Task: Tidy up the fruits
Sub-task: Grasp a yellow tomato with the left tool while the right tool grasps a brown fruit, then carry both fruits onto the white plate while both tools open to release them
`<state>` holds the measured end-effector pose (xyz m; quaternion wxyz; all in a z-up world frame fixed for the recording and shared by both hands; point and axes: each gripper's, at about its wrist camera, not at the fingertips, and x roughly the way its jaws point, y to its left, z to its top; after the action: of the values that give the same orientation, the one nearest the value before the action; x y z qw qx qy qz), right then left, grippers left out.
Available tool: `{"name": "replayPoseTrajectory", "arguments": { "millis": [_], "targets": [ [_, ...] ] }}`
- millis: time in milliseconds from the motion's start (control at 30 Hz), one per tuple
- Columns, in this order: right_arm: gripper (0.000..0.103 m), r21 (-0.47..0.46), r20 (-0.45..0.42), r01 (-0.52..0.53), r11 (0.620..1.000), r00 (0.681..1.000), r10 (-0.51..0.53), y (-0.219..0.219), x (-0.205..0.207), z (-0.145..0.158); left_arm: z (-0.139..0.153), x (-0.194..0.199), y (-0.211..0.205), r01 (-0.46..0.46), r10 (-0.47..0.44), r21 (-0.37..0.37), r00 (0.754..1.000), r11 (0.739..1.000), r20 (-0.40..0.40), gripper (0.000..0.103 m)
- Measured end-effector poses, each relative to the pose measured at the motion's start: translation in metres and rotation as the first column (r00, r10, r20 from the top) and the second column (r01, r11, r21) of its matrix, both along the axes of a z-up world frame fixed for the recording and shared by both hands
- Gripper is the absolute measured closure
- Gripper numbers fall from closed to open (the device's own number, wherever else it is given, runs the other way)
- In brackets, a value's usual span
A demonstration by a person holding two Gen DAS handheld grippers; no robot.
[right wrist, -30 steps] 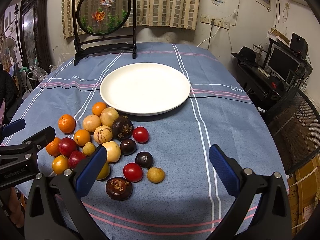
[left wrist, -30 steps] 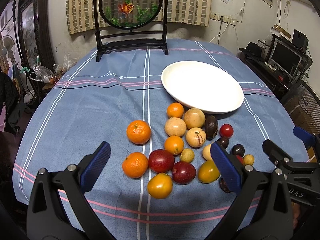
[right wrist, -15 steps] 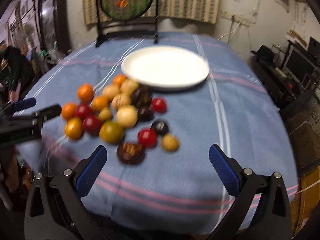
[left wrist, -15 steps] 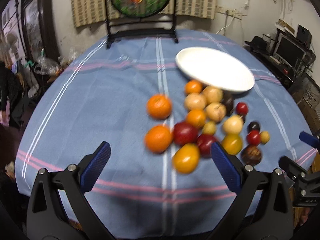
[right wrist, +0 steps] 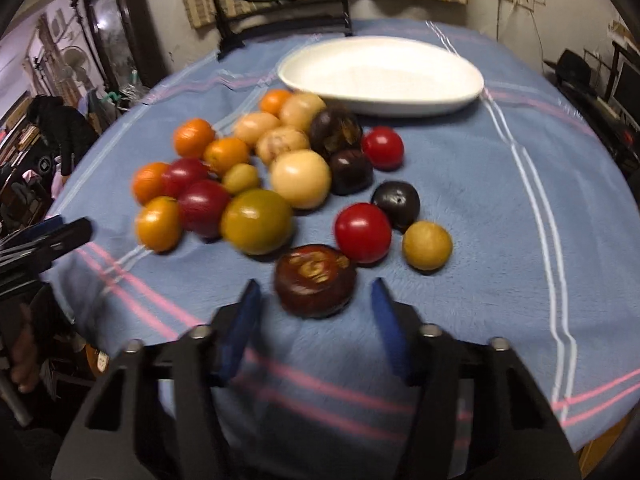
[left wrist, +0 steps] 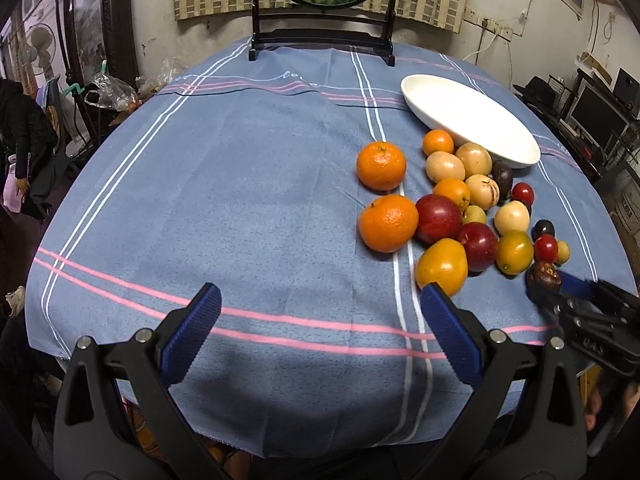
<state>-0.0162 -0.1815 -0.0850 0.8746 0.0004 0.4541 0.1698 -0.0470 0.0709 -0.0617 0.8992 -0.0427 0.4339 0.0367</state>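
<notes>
Several fruits lie in a cluster on the blue tablecloth: oranges (left wrist: 381,165), red plums (left wrist: 438,218), yellow and tan fruits, red tomatoes (right wrist: 362,232) and dark ones. An empty white plate (right wrist: 384,74) stands just behind them; it also shows in the left wrist view (left wrist: 472,122). My right gripper (right wrist: 316,294) is open, its blue pads on either side of a dark brown wrinkled fruit (right wrist: 315,280) at the front of the cluster, apart from it. My left gripper (left wrist: 316,316) is open and empty over bare cloth, left of the fruits.
A round fish-painted screen on a black stand (left wrist: 322,46) stands at the table's far edge. The table's near edge lies just under both grippers. Clutter, a fan and monitors surround the table.
My right gripper has moved down and forward and narrowed around the dark brown fruit. My left gripper has drawn back and to the left, so the fruits now lie to its right.
</notes>
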Motion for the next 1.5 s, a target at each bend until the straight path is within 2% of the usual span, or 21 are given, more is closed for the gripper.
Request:
{"name": "replayPoseTrajectory", "arguments": {
  "millis": [33, 200, 300, 400, 500, 567, 633, 733, 767, 800, 1033, 1267, 1433, 1500],
  "targets": [
    [0.058, 0.001, -0.001, -0.001, 1.000, 1.000, 0.001, 0.000, 0.001, 0.000, -0.001, 0.001, -0.001, 0.004, -0.004, 0.002, 1.000, 1.000, -0.004, 0.002],
    [0.059, 0.004, 0.006, -0.012, 1.000, 1.000, 0.012, -0.004, -0.007, 0.006, -0.003, 0.008, -0.013, 0.055, -0.055, -0.022, 0.998, 0.998, -0.019, 0.002],
    [0.059, 0.009, -0.003, 0.000, 1.000, 1.000, 0.000, -0.013, -0.011, 0.009, -0.005, 0.012, -0.033, 0.141, -0.142, -0.042, 0.990, 0.989, -0.023, 0.002],
    [0.059, 0.017, -0.007, 0.001, 1.000, 1.000, -0.001, -0.017, -0.009, 0.006, -0.008, 0.017, -0.052, 0.195, -0.195, -0.019, 0.980, 0.981, -0.023, 0.006],
    [0.059, 0.018, 0.003, -0.015, 1.000, 1.000, 0.015, -0.020, -0.013, 0.007, -0.016, 0.027, -0.062, 0.226, -0.227, -0.025, 0.973, 0.974, -0.047, 0.024],
    [0.059, 0.018, 0.009, -0.023, 1.000, 1.000, 0.023, -0.020, -0.014, 0.006, -0.024, 0.034, -0.065, 0.236, -0.238, -0.033, 0.969, 0.971, -0.068, 0.043],
    [0.059, 0.033, 0.004, -0.026, 0.999, 1.000, 0.026, -0.021, -0.013, 0.004, -0.032, 0.042, -0.070, 0.254, -0.258, -0.054, 0.962, 0.966, -0.091, 0.047],
    [0.059, 0.034, -0.005, -0.028, 0.999, 1.000, 0.028, -0.021, -0.012, 0.001, -0.033, 0.046, -0.074, 0.265, -0.267, -0.034, 0.961, 0.964, -0.072, 0.049],
    [0.059, 0.037, -0.003, -0.027, 0.999, 1.000, 0.028, -0.021, -0.013, 0.001, -0.033, 0.046, -0.073, 0.269, -0.272, -0.046, 0.960, 0.962, -0.066, 0.060],
    [0.059, 0.039, 0.000, -0.028, 0.999, 1.000, 0.028, -0.021, -0.013, 0.001, -0.032, 0.047, -0.073, 0.270, -0.272, -0.040, 0.960, 0.962, -0.059, 0.065],
    [0.059, 0.082, 0.028, -0.025, 0.996, 0.999, 0.023, -0.022, -0.019, 0.010, -0.023, 0.036, -0.072, 0.297, -0.299, -0.066, 0.954, 0.953, -0.023, 0.065],
    [0.059, 0.108, 0.076, -0.042, 0.993, 0.997, 0.034, -0.025, -0.017, 0.033, 0.008, 0.025, -0.069, 0.325, -0.323, -0.089, 0.946, 0.941, 0.036, 0.065],
    [0.059, 0.080, 0.128, -0.052, 0.995, 0.991, 0.041, -0.029, 0.016, 0.053, 0.034, 0.064, -0.070, 0.335, -0.330, -0.100, 0.942, 0.937, 0.059, 0.064],
    [0.059, 0.071, 0.147, -0.070, 0.995, 0.987, 0.059, -0.031, 0.045, 0.068, 0.049, 0.102, -0.076, 0.339, -0.334, -0.087, 0.941, 0.937, 0.062, 0.064]
  ]
}}
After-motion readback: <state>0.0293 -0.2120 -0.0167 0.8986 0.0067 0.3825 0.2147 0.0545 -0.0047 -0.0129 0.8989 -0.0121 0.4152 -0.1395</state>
